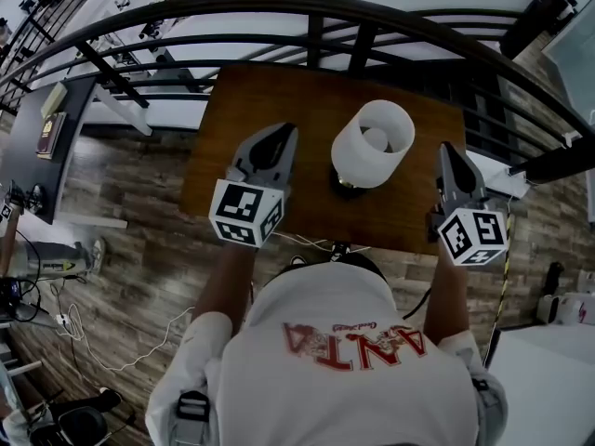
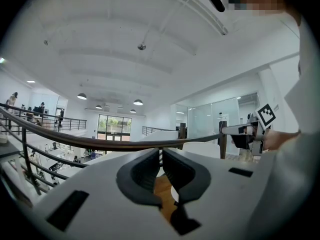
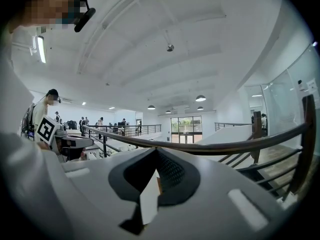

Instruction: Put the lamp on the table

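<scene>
Two grippers are held over a small brown table (image 1: 244,100), one on each side of the lamp (image 1: 372,142), and neither touches it. The lamp stands upright on the tabletop, right of the middle and toward the near edge. Its white round shade is seen from above, and the foot is mostly hidden beneath it, so it shows only as what seems to be a dark base. The left gripper (image 1: 279,130) points away from the person over the left part of the table. In its own view the left gripper (image 2: 161,151) has its dark jaws drawn together with only a thin slit between them and nothing in it. The right gripper (image 1: 449,147) is near the table's right edge, and in its own view the right gripper (image 3: 156,151) has its jaws meeting at the tip, closed on nothing. A dark curved railing (image 1: 307,7) runs just beyond the far side of the table. The person's white shirt (image 1: 344,370) fills the bottom of the head view, above a wood-plank floor (image 1: 139,203).
</scene>
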The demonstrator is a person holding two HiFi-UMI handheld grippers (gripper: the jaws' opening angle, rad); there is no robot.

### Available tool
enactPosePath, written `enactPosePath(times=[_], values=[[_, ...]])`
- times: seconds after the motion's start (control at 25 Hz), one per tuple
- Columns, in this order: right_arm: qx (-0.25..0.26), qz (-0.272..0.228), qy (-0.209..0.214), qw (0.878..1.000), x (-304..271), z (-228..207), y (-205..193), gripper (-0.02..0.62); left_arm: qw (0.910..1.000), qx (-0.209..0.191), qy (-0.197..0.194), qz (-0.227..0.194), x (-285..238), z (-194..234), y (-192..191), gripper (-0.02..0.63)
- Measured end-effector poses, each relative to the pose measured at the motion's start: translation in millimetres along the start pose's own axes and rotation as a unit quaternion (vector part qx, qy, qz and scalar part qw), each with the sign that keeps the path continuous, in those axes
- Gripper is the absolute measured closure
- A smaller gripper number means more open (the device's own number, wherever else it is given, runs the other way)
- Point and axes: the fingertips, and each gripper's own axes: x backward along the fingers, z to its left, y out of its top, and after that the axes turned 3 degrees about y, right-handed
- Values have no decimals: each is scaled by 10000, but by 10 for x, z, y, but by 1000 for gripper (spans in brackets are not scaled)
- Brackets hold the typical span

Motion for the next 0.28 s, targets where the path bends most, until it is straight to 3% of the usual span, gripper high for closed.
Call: enactPosePath(times=[0.28], values=[[2, 3, 11, 10000, -35, 7, 28, 594, 10000, 19, -47, -40, 4, 18, 37, 581]])
